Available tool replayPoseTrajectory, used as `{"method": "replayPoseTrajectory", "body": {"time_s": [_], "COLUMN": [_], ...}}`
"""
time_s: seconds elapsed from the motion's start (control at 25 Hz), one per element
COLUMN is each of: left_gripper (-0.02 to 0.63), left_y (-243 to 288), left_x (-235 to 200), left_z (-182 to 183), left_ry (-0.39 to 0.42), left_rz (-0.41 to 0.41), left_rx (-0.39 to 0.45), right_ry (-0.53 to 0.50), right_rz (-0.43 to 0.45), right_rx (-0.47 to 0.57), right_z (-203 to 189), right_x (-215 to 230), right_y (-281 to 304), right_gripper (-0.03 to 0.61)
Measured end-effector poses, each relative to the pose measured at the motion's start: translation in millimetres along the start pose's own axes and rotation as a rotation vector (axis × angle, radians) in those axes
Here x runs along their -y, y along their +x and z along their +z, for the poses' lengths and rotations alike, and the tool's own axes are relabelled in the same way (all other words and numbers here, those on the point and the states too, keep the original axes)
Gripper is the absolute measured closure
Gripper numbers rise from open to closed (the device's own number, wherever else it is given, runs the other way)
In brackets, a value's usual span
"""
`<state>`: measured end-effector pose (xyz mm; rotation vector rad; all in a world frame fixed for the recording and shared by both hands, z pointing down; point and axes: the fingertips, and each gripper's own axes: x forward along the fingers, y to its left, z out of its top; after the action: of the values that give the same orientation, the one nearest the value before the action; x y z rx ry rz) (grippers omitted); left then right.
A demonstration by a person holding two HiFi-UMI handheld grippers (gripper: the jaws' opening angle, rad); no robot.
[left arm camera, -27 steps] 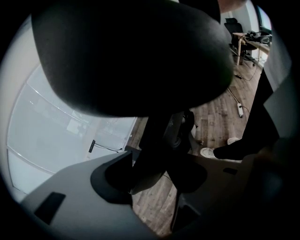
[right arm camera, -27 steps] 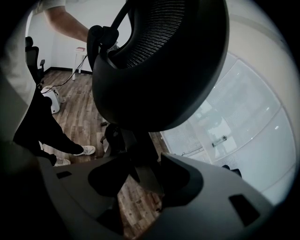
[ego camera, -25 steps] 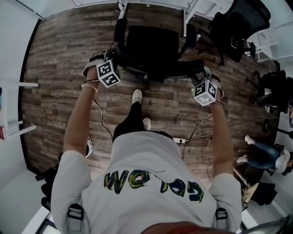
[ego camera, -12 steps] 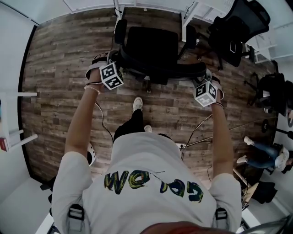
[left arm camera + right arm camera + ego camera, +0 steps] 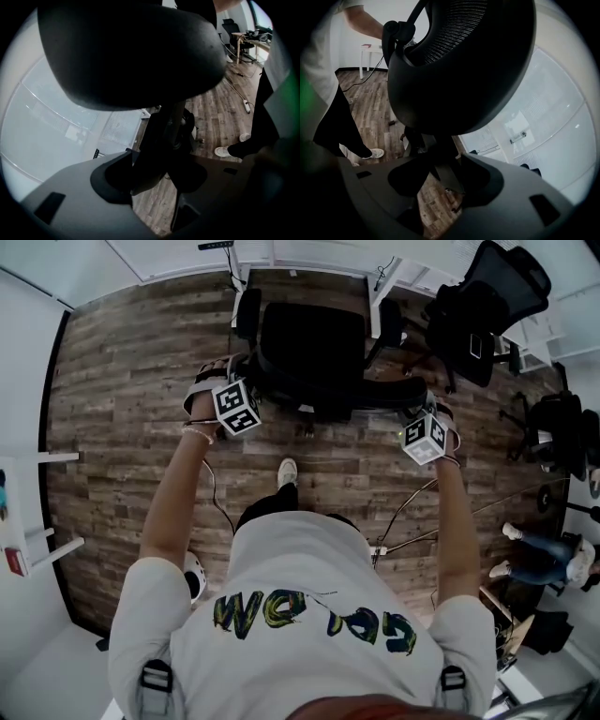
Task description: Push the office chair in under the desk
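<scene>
**Spotter:** What did your left camera give you?

**Operator:** Mostly office chair (image 5: 131, 51)! Its black backrest (image 5: 93, 70) filled the top of my picture, rounded and very close.

**Spotter:** And the jaws?

**Operator:** My left gripper (image 5: 161, 183) had them standing apart. A dark strut (image 5: 157, 140) of the chair ran down between them and lay against the jaw at picture left, with floorboards showing through the gap beside it.

**Spotter:** Anything around it?

**Operator:** Wood floor (image 5: 218, 112) on the right, a white shoe (image 5: 227, 151) below a dark trouser leg (image 5: 262, 117), and a pale wall (image 5: 51, 117) on the left.
</scene>
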<state>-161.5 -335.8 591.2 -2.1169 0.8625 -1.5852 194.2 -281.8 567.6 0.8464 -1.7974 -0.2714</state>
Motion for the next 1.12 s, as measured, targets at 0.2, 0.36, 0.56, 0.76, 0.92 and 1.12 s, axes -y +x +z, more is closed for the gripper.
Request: {"method": "replayPoseTrajectory", "body": {"time_s": [0.2, 0.36, 0.56, 0.76, 0.92, 1.12], "left_gripper": [0.38, 0.379, 0.379, 0.377, 0.376, 0.376], "left_y": [20, 34, 51, 69, 84, 105], "left_x": [-23, -41, -59, -82, -100, -121], "left_z": [1, -2, 0, 3, 4, 8], "left_ry": [0.013, 0.017, 0.017, 0.018, 0.015, 0.017], "left_rz": [-0.008, -0.007, -0.007, -0.001, 0.014, 0.005], "left_rx": [0.007, 0.013, 0.013, 0.015, 0.019, 0.005], "right_ry": [0.011, 0.005, 0.013, 0.014, -0.001, -0.005], "right_rz": [-0.013, -0.014, -0.012, -0.03, -0.043, -0.044], "right_rx": [0.002, 0.002, -0.009, -0.002, -0.008, -0.005], "right_z": [7, 16, 20, 26, 31, 34], "right_x": [18, 29, 47, 66, 81, 105], "right_y": [17, 30, 48, 65, 79, 101], "right_gripper": [0.364, 0.367, 0.365, 0.365, 0.365, 0.365]}}
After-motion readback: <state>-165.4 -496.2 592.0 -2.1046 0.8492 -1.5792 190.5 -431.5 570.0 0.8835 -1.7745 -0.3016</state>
